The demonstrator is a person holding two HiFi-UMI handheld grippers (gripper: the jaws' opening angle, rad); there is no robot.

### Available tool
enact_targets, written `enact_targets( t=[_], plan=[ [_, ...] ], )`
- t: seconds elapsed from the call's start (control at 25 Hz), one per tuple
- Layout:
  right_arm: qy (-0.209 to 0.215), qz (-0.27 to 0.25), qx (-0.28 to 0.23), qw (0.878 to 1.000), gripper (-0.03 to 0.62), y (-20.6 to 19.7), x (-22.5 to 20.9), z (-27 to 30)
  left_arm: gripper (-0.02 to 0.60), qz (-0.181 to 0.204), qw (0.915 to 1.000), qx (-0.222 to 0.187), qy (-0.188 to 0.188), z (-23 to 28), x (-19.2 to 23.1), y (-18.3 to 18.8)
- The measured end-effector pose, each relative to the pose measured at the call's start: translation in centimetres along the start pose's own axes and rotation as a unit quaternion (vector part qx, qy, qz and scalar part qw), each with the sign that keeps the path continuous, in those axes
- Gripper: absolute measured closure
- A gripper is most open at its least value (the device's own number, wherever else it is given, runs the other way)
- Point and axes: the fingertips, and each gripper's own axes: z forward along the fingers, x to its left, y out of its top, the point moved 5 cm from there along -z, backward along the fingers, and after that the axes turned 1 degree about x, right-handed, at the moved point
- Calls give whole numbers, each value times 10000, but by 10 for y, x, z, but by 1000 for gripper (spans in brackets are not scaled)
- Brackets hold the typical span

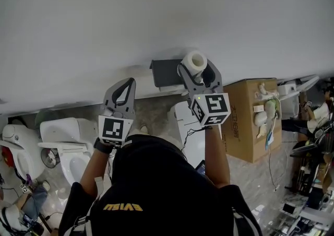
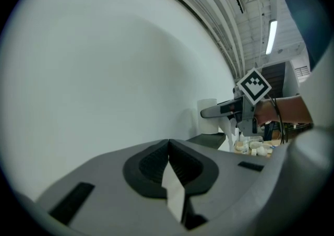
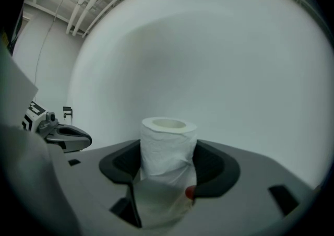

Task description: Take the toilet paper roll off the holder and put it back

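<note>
One toilet roll [image 3: 168, 149], pinched between right fingers [image 3: 215, 167]

The right gripper [image 3: 168, 157] is clamping the toilet paper roll [image 3: 168, 138] upright between its jaws, white wall [image 3: 224, 57] behind, left gripper [image 3: 67, 138] hovering far left.

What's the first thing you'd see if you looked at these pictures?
The white toilet paper roll stands out first, upright and squeezed between the right gripper's dark jaws, close to the grey holder on the white wall. Next, the left gripper hangs beside it, jaws together and empty. A cardboard box sits on the floor to the right.
</note>
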Motion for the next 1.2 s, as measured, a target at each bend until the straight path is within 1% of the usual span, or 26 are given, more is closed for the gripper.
enact_targets(
  t=[0.72, 0.96, 1.2],
  plan=[
    [236, -40, 97, 9997, 304, -16, 14, 16, 571, -54, 10000, 3, 61, -5, 1, -3],
    [199, -68, -65, 9998, 304, -16, 19, 18, 571, -67, 10000, -14, 46, -7, 1, -2],
    [204, -64, -125, 9997, 304, -17, 18, 18, 571, -71, 10000, -21, -45, -1, -10, -1]
  ],
)
